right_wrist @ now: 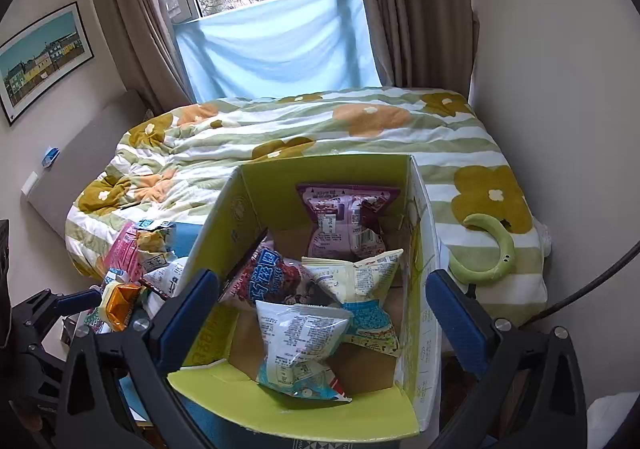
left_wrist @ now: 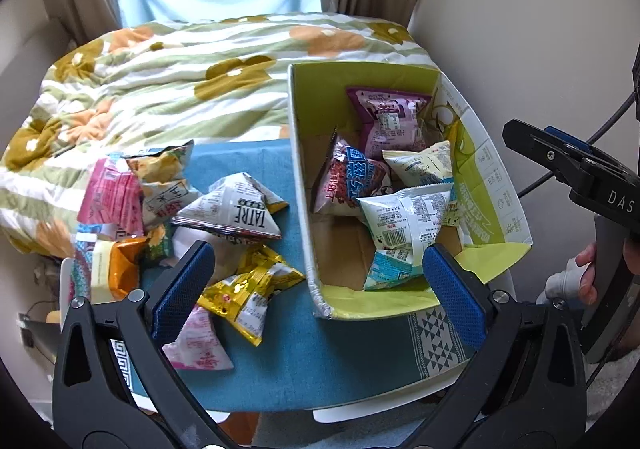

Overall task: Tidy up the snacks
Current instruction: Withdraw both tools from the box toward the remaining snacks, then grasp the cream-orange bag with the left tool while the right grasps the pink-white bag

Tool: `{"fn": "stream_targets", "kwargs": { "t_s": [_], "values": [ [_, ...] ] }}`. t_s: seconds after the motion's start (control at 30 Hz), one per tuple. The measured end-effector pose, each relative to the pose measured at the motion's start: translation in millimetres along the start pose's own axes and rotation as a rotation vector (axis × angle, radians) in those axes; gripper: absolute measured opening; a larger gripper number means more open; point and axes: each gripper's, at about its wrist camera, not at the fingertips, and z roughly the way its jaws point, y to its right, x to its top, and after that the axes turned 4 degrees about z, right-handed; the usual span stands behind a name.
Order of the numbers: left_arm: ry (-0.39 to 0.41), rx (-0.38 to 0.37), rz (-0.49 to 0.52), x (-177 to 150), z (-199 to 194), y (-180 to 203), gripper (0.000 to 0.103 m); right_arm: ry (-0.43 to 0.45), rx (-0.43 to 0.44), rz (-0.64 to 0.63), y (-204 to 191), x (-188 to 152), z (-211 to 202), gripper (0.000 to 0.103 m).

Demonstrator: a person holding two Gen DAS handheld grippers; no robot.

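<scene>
A white "TATRE" packet (left_wrist: 236, 209) lies at nine o'clock of the green box (left_wrist: 304, 185) on the bench (left_wrist: 304, 361). Both the left gripper (left_wrist: 318, 295) and right gripper (right_wrist: 322, 313) are released, empty; the right one hangs over a white snack bag (right_wrist: 300, 345) inside the box.

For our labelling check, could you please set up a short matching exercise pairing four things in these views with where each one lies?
Things:
1. purple snack bag
2. gold snack bag
3. green curved band
4. TATRE snack bag

Places:
A. on the flowered quilt, right of the box
B. at the far end inside the cardboard box
C. on the blue cloth, nearest the camera
D. on the blue cloth, just left of the box

Pairs: 1-B, 2-C, 3-A, 4-D
</scene>
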Motion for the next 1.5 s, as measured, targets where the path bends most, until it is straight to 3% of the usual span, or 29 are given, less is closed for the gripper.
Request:
{"fn": "stream_targets", "kwargs": {
  "t_s": [0.4, 0.83, 1.17, 1.5],
  "values": [
    [0.091, 0.066, -0.068, -30.1, -61.2, -88.5, 0.103, 0.090, -0.007, -0.037, -61.0, -13.6, -33.7, 0.103],
    [0.058, 0.041, -0.081, -67.2, -73.3, -224.9, 0.103, 0.071, -0.046, 0.024, -175.7, -67.1, -34.9, 0.103],
    [-0.040, -0.008, -0.068, -82.6, -17.6, -289.5, 0.103, -0.010, -0.065, 0.181, -225.6, -126.1, 12.2, 0.103],
    [-0.143, -0.083, -0.088, -84.9, 78.5, -297.5, 0.103, -0.135, -0.035, 0.247, -250.6, -182.5, 80.5, 0.103]
  ]
}}
